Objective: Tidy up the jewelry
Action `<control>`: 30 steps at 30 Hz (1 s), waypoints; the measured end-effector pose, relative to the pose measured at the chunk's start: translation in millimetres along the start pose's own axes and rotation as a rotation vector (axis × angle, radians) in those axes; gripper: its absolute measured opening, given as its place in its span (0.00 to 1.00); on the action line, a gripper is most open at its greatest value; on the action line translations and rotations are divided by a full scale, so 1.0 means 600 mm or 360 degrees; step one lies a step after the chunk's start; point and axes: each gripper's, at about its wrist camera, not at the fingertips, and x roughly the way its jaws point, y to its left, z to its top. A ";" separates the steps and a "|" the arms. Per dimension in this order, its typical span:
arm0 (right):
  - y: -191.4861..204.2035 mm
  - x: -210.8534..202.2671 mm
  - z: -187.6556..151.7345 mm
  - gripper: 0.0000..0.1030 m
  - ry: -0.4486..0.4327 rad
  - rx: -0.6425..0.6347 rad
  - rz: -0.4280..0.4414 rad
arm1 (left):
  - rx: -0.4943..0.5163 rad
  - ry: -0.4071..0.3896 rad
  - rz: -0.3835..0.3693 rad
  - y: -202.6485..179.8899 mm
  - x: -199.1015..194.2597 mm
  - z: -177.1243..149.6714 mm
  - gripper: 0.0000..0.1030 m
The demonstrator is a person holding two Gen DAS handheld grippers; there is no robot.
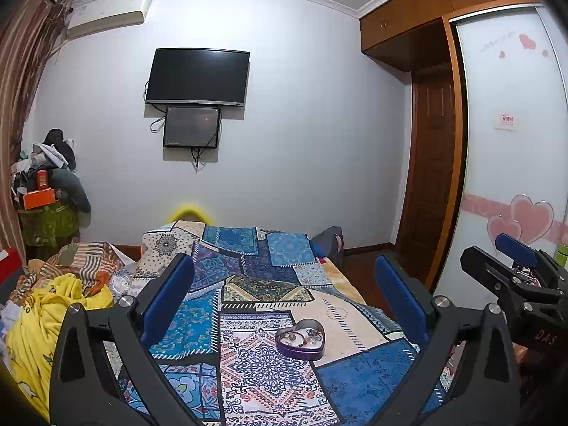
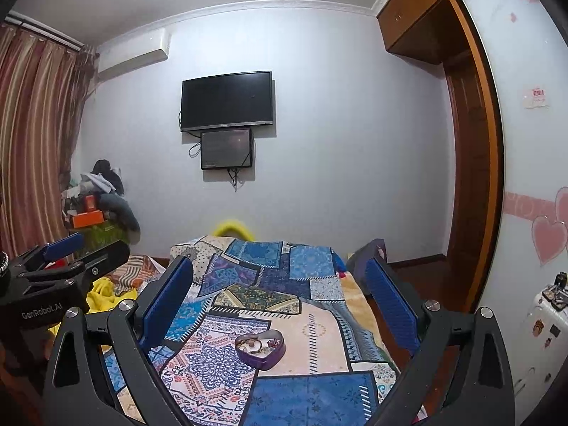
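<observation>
The left gripper and right gripper both hang spread wide and empty. The heart-shaped tin sits on the quilt ahead, between each pair of fingers. The pieces inside, possibly rings, are small, so descend slowly and pinch one at a time.

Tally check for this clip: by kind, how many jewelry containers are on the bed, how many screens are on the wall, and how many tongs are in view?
Heart-shaped purple tin, open, jewelry inside: 1
Wall screens: 2, a television and a smaller screen below it
Tongs: 2, left tongs and right tongs, both open and holding nothing
Total: 5
</observation>
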 end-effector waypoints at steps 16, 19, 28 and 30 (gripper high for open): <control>-0.007 -0.003 0.001 0.94 -0.0009 0.0002 -0.0024 | 0.0031 0.0005 -0.0025 -0.013 -0.002 0.002 1.00; -0.010 -0.002 0.003 0.94 -0.0012 0.0002 -0.0026 | 0.0024 0.0014 -0.0037 -0.012 -0.003 0.002 1.00; -0.013 -0.001 0.003 0.94 -0.0011 0.0014 -0.0033 | 0.0023 0.0000 -0.0055 -0.012 -0.007 0.001 1.00; -0.013 -0.001 0.001 0.94 -0.0008 0.0012 -0.0035 | 0.0020 0.0000 -0.0061 -0.012 -0.007 0.000 1.00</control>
